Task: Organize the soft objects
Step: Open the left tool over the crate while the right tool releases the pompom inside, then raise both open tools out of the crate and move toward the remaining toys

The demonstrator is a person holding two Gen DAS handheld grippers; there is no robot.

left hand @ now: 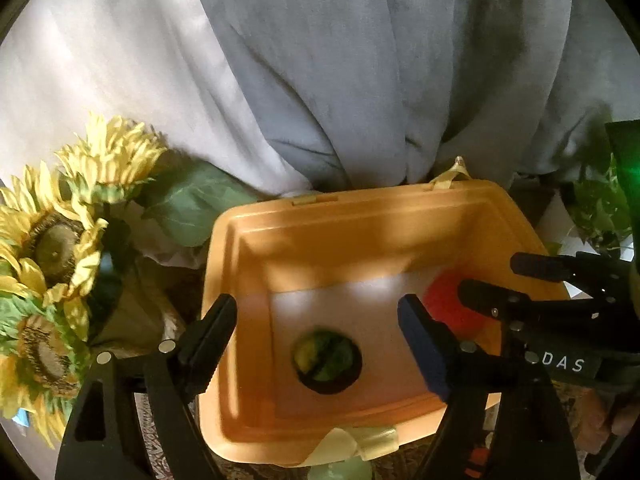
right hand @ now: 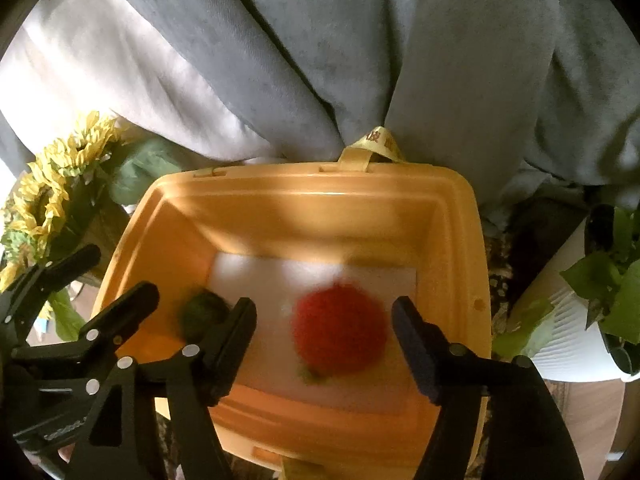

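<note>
A: Item one, bin (left hand: 224,264). Orange, open-topped, yellow ribbon loops on near and far rims, a pale liner on its floor. It stands between sunflowers (left hand: 52,240) on one side and a potted plant (right hand: 608,280) on the other, grey curtain (left hand: 360,80) behind. Judged the collecting place for the soft things.

B: Contents?

A: Two. Green ball (left hand: 326,356), on the liner, toward the sunflower side. Red ball (right hand: 340,332), fuzzy and blurred, on the liner toward the plant side. The two lie apart, not touching.

B: Grippers?

A: Left gripper (left hand: 316,320): fingers spread wide, nothing between the pads; the green ball lies below the gap, untouched. Right gripper (right hand: 324,320): fingers spread, the red ball below and between them, pads clear of it. Both point steeply down into the bin, side by side. Judged a paired drop, one ball per gripper, each over its own half so the two do not crowd.

B: What does each view add?

A: Left view gives the green ball whole, with a yellowish patch, plus the right gripper's fingers crossing over the red ball and hiding most of it. Right view gives the red ball whole, a green scrap at its lower edge, and the plant's white pot; there the green ball is half hidden behind a finger (right hand: 236,340).

B: Remaining?

A: Cannot tell; no other soft things are clearly in view.
</note>
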